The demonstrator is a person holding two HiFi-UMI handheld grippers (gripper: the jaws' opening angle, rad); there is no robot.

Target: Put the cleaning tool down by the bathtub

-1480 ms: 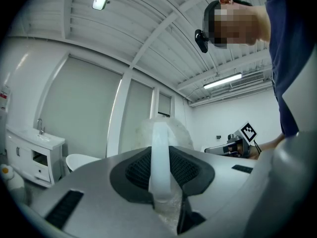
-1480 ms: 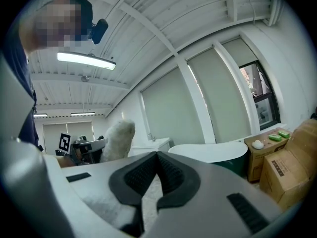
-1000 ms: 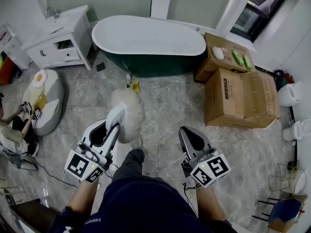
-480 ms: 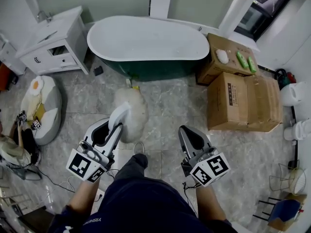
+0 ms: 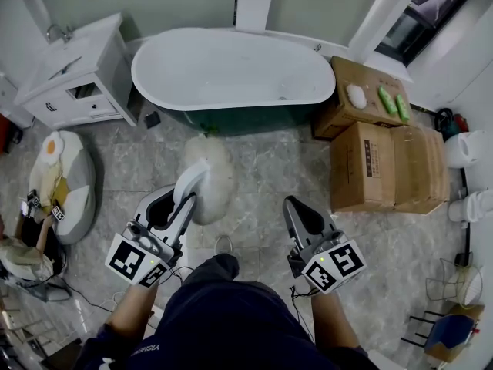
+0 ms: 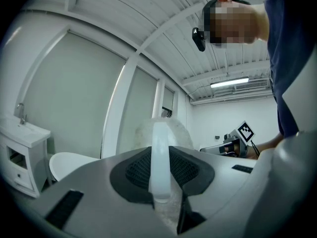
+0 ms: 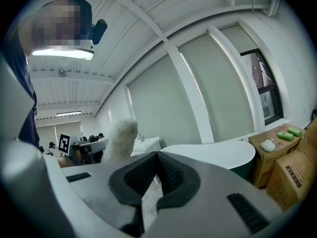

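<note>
The cleaning tool is a fluffy white duster (image 5: pixel 206 177) on a pale plastic handle (image 5: pixel 189 182). My left gripper (image 5: pixel 177 202) is shut on that handle, and the fluffy head points ahead over the tiled floor. In the left gripper view the handle (image 6: pixel 159 165) stands upright between the dark pads, with the fluffy head (image 6: pixel 171 130) behind it. The white bathtub (image 5: pixel 231 68) with its dark green outside stands ahead, apart from the duster. My right gripper (image 5: pixel 299 216) is shut with nothing in it, level with the left one. Its view shows the duster (image 7: pixel 120 140) to the left and the bathtub (image 7: pixel 218 152) ahead.
A white vanity cabinet (image 5: pixel 73 72) stands left of the tub. Cardboard boxes (image 5: pixel 389 168) stand to its right, with green and white items on top. A grey cushion (image 5: pixel 62 176) and a seated person (image 5: pixel 23 257) are at the left. A small dark object (image 5: pixel 152 119) lies by the tub's left end.
The bathtub and floor have slid lower and nearer in the head view as the person stepped forward. The duster head now covers the small yellow item on the floor. Both grips are unchanged.
</note>
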